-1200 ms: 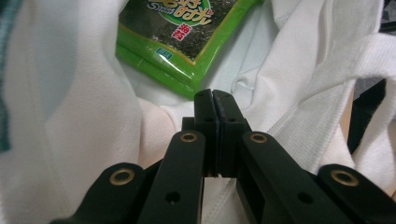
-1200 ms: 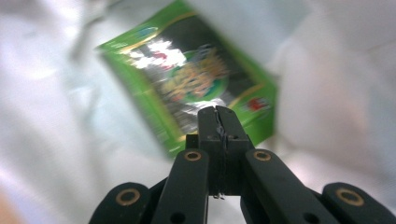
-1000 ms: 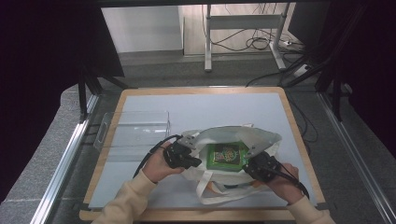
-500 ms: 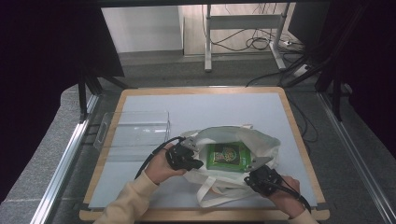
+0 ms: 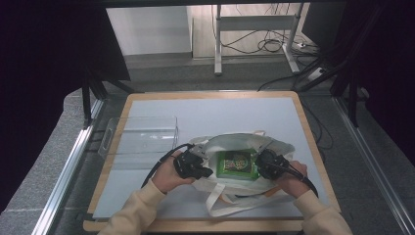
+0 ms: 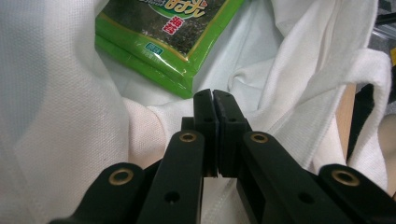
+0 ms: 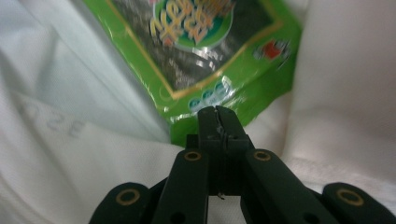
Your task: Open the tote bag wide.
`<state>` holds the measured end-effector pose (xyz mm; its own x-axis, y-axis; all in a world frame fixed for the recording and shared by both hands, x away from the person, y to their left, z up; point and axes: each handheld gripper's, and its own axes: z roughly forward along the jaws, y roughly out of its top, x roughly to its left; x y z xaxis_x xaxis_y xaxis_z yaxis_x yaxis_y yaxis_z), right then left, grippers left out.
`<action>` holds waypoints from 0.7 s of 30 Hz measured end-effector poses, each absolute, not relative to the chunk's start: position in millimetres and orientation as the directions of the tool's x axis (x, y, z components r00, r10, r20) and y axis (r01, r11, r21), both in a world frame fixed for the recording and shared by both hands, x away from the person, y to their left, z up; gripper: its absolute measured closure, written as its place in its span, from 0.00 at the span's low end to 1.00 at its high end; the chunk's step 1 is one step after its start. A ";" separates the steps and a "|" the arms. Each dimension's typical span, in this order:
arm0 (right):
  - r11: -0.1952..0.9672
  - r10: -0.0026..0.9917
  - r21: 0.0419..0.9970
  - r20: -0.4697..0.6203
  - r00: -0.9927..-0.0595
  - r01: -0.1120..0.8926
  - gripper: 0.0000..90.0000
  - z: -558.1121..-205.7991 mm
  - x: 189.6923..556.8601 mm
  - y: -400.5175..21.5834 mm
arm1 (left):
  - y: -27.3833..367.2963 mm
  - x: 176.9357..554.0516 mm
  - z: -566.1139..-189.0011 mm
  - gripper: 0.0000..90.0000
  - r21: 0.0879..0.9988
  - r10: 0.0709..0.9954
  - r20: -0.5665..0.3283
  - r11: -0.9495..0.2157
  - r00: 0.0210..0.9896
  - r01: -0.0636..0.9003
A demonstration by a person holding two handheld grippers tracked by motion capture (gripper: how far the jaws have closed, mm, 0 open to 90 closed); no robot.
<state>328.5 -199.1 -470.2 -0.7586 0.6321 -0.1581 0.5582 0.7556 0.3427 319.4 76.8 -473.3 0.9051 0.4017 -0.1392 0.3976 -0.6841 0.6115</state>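
A white cloth tote bag (image 5: 244,141) lies open on the table, with a green snack packet (image 5: 237,164) inside it. My left gripper (image 5: 208,172) is at the bag's left rim, its jaws shut, and its tips point at the packet. My right gripper (image 5: 260,164) is at the right rim, also shut, close to the packet's right edge. In the left gripper view, the shut tips (image 6: 213,93) sit over white cloth (image 6: 56,116), just short of the packet (image 6: 173,32). In the right gripper view, the shut tips (image 7: 217,111) reach the packet's corner (image 7: 205,51). Whether cloth is pinched, I cannot tell.
A clear plastic tray (image 5: 142,137) stands on the table to the left of the bag. The bag's straps (image 5: 230,200) trail toward the near wooden edge (image 5: 195,226). The pale table top (image 5: 220,110) stretches away behind the bag.
My right gripper dipped toward the near table edge, then came back up and left to the bag's right rim beside the packet. The left gripper stayed put.
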 end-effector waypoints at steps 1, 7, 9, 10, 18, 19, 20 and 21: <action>0.758 0.629 0.339 -0.155 -0.762 0.557 0.99 -471.2 325.8 -200.1 | 76.9 319.5 -473.5 1.00 0.609 0.404 -0.140 -0.685 0.904 0.400; 0.768 0.614 0.343 -0.159 -0.773 0.540 0.99 -471.4 306.0 -206.1 | 77.0 320.6 -474.9 1.00 0.601 0.418 -0.141 -0.685 0.898 0.413; 0.772 0.612 0.334 -0.162 -0.774 0.540 0.99 -474.8 302.9 -207.2 | 77.4 320.6 -475.2 0.99 0.601 0.422 -0.139 -0.683 0.896 0.415; 0.774 0.610 0.329 -0.160 -0.776 0.541 0.99 -476.7 302.1 -207.4 | 78.0 321.1 -475.5 0.99 0.603 0.423 -0.137 -0.681 0.895 0.415; 0.803 0.579 0.298 -0.182 -0.794 0.517 0.99 -484.0 297.1 -205.2 | 80.0 321.9 -475.8 0.99 0.597 0.427 -0.147 -0.681 0.892 0.424; 0.802 0.581 0.296 -0.180 -0.794 0.519 0.99 -485.1 296.9 -205.4 | 79.8 321.6 -475.8 0.99 0.598 0.427 -0.147 -0.680 0.892 0.424; 0.801 0.582 0.297 -0.177 -0.794 0.520 0.99 -485.4 297.0 -205.8 | 79.5 321.4 -475.8 0.99 0.597 0.428 -0.146 -0.681 0.892 0.425; 0.798 0.584 0.301 -0.170 -0.794 0.522 0.99 -484.5 297.7 -206.4 | 79.4 321.3 -476.0 0.99 0.597 0.428 -0.144 -0.681 0.892 0.424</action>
<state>297.7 -206.4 -484.5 -0.7937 0.5840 -0.1704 0.5225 0.7978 0.3009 321.3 79.4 -476.0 0.8921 0.4280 -0.1445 0.4235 -0.6812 0.5972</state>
